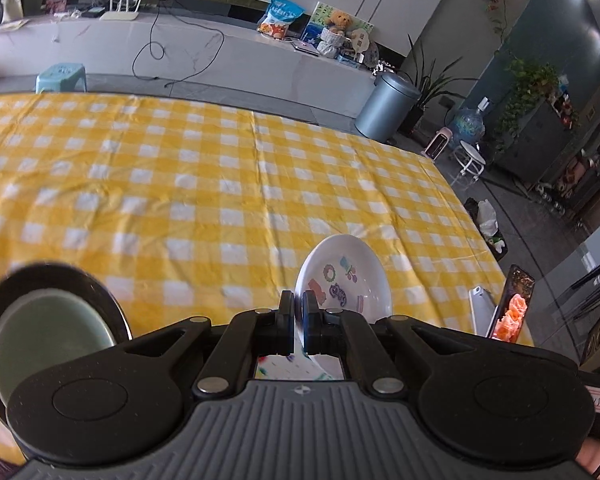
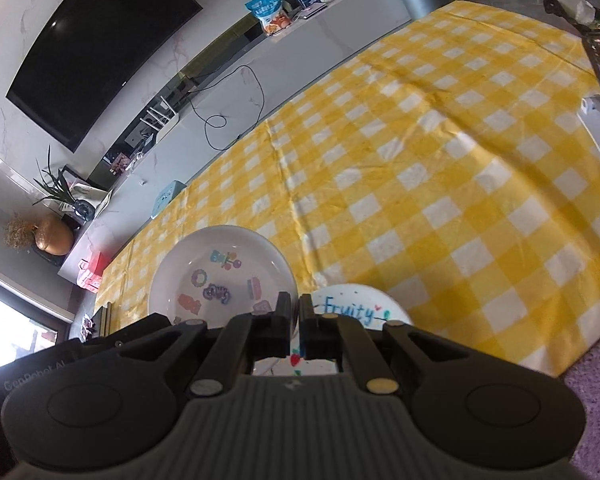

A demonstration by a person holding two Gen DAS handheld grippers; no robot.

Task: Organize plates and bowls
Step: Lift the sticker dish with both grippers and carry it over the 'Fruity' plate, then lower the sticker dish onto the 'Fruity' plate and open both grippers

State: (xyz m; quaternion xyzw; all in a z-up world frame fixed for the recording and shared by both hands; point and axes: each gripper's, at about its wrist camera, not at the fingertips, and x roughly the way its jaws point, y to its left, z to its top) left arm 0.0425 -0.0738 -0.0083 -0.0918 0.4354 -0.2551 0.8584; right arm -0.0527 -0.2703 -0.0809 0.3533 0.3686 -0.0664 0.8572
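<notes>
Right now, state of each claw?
Left claw: shut on white bowl rim.
Right claw: shut on white bowl rim.

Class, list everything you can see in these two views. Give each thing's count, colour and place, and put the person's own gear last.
tablecloth: one, yellow and white checks, over the table
printed bowl: one, white, near edge
plate: one, white, "Fruity" lettering, right of the printed bowl
dark bowl: one, black rim, green inside, near left
phone: one, upright, right edge
bin: one, grey, floor beyond
left hand-held gripper: one, black, shut on the printed bowl's rim
right hand-held gripper: one, black, shut
</notes>
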